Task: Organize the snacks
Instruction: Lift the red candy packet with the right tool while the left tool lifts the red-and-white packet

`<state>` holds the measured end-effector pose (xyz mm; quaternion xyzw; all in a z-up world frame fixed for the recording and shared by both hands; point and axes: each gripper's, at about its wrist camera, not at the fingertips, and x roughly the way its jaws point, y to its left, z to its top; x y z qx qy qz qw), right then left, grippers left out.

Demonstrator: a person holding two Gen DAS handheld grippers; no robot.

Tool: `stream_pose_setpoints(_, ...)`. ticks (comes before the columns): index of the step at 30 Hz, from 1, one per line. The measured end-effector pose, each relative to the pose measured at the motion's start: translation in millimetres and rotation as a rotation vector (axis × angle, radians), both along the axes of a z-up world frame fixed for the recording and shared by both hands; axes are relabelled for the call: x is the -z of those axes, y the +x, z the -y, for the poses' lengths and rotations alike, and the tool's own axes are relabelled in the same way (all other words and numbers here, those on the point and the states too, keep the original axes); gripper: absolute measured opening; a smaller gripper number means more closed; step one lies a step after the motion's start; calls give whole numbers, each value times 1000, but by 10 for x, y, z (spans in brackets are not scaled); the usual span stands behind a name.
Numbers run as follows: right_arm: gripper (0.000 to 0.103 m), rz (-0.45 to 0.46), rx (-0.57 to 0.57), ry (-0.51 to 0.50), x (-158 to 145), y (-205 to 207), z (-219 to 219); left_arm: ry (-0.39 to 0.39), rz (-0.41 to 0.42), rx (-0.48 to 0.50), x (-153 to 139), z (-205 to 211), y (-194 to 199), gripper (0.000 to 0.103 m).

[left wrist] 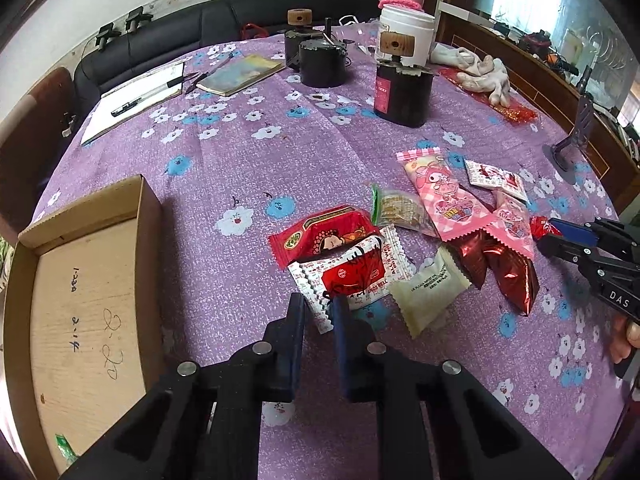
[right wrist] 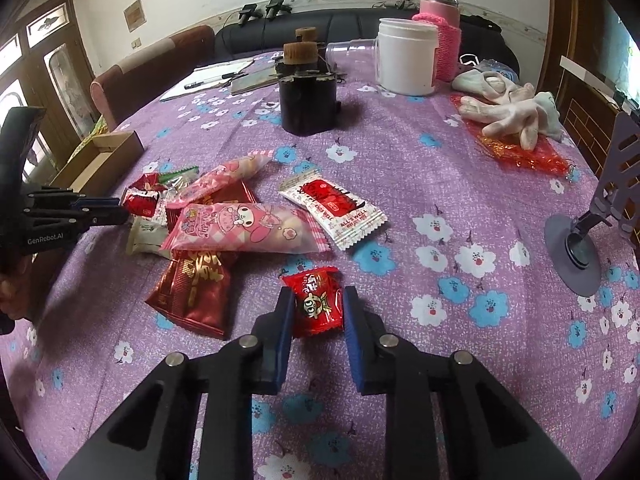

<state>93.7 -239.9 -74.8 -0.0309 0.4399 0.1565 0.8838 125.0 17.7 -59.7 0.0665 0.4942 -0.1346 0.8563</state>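
left hand-held gripper (left wrist: 318, 306): I've clamped the white-red packet (left wrist: 352, 276); lift it clear toward the box (left wrist: 88, 288).
right hand-held gripper (right wrist: 314, 308): I've pinched the red candy (right wrist: 316, 300); box next.

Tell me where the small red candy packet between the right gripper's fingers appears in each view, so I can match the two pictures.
Left wrist view: the small red candy packet sits at the far right edge, at the tips of the right gripper.
Right wrist view: it is low in the centre, pinched between the blue fingers.
Shared landmark: the long pink cartoon snack bag, beside the packet in both.
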Motion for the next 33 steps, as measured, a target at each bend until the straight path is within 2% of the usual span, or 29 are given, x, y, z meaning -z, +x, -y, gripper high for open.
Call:
stream_pose_setpoints(18, 22, 54, -34, 31, -268, -189, -146, -47, 87, -18, -334, -60, -274, 7)
stream_pose_setpoints(33, 23, 111, -117, 33, -574, -435, -614, -68, 159, -67, -619, -370, -618, 7)
